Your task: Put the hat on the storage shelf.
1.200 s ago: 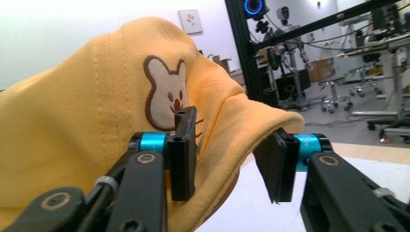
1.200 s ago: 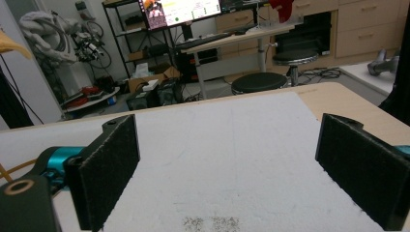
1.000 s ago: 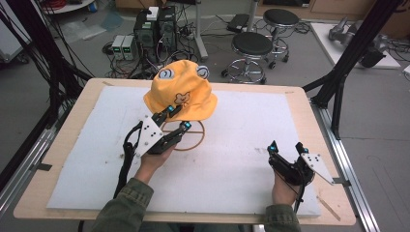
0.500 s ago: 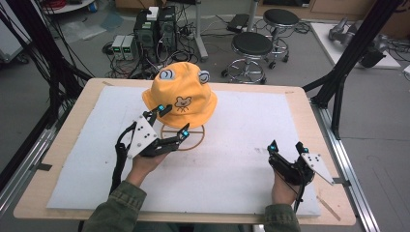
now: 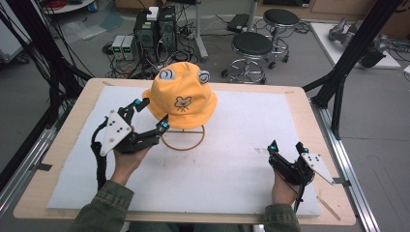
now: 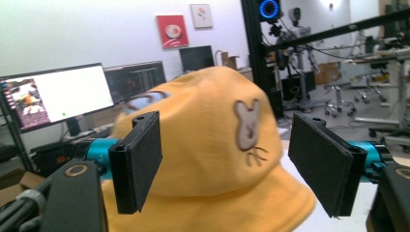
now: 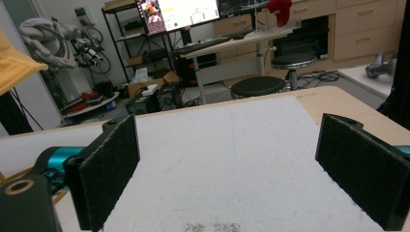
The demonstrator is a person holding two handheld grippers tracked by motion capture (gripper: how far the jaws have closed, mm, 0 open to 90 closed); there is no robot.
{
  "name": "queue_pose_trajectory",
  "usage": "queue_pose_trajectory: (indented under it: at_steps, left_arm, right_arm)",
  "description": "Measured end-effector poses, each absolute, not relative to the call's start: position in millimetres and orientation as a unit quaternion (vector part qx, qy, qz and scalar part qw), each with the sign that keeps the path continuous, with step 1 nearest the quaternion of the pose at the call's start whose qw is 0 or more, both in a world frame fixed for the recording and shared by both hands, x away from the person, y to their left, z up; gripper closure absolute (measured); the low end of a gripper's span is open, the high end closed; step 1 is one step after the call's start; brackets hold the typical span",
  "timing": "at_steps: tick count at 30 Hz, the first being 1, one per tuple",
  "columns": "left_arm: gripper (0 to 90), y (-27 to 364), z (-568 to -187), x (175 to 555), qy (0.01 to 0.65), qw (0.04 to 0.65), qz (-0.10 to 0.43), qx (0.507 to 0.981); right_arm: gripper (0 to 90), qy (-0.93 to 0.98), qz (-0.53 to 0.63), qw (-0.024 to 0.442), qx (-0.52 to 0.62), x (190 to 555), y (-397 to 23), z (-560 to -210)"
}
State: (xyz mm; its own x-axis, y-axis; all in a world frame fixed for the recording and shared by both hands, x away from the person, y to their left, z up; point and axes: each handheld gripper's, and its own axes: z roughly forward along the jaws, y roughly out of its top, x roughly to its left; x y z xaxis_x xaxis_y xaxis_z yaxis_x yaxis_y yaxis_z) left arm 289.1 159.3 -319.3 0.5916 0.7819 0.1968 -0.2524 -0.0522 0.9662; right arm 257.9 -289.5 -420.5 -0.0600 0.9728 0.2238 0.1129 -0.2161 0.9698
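Observation:
An orange bucket hat (image 5: 181,94) with two eyes on top and a small animal face sits on a wire stand with a ring base (image 5: 183,137), at the back middle of the white mat (image 5: 232,159). My left gripper (image 5: 152,114) is just left of the brim and points at it. Its jaws have just been opening and now stand wide, with no pad touching the hat. The left gripper view has the hat (image 6: 217,145) close ahead, past the pads (image 6: 140,164). My right gripper (image 5: 285,146) rests open at the mat's front right, with nothing between its jaws (image 7: 227,159).
The mat lies on a wooden table (image 5: 72,125) framed by black posts (image 5: 338,82). Two stools (image 5: 251,48) and computer boxes (image 5: 154,29) stand on the floor behind the table. The right gripper view catches an edge of the hat (image 7: 12,63) at far left.
My left gripper has opened wide, let go of the hat's brim and drawn back to the left and a little up. The right gripper has not moved.

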Motion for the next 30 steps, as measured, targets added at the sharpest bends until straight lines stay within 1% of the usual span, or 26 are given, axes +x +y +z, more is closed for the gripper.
queue_pose_trajectory:
  at_steps: [3, 6, 11, 19, 24, 30]
  left_arm:
    - [27.0, 171.6, -317.7, 287.2, 0.238, 0.656, 0.393, 0.599]
    - [27.0, 188.6, -317.3, 282.3, 0.257, 0.648, 0.406, 0.591]
    - [27.0, 203.1, -319.0, 278.4, 0.275, 0.645, 0.413, 0.581]
    - [26.9, 225.1, -328.2, 274.9, 0.325, 0.633, 0.432, 0.554]
    - [26.7, 238.4, -335.5, 270.9, 0.355, 0.613, 0.458, 0.537]
    - [26.6, 258.4, -342.9, 269.8, 0.395, 0.607, 0.463, 0.512]
  right_arm:
    - [7.2, 0.485, 0.543, 0.395, 0.561, 257.4, -289.3, -420.4]
    - [7.2, 0.486, 0.542, 0.396, 0.560, 258.1, -289.4, -420.9]
    - [7.2, 0.488, 0.542, 0.394, 0.560, 257.9, -288.8, -421.0]
    - [7.2, 0.489, 0.541, 0.394, 0.559, 258.0, -288.3, -421.5]
    - [7.2, 0.491, 0.539, 0.392, 0.561, 259.0, -287.6, -422.5]
    - [7.2, 0.496, 0.537, 0.391, 0.559, 259.7, -286.3, -423.1]
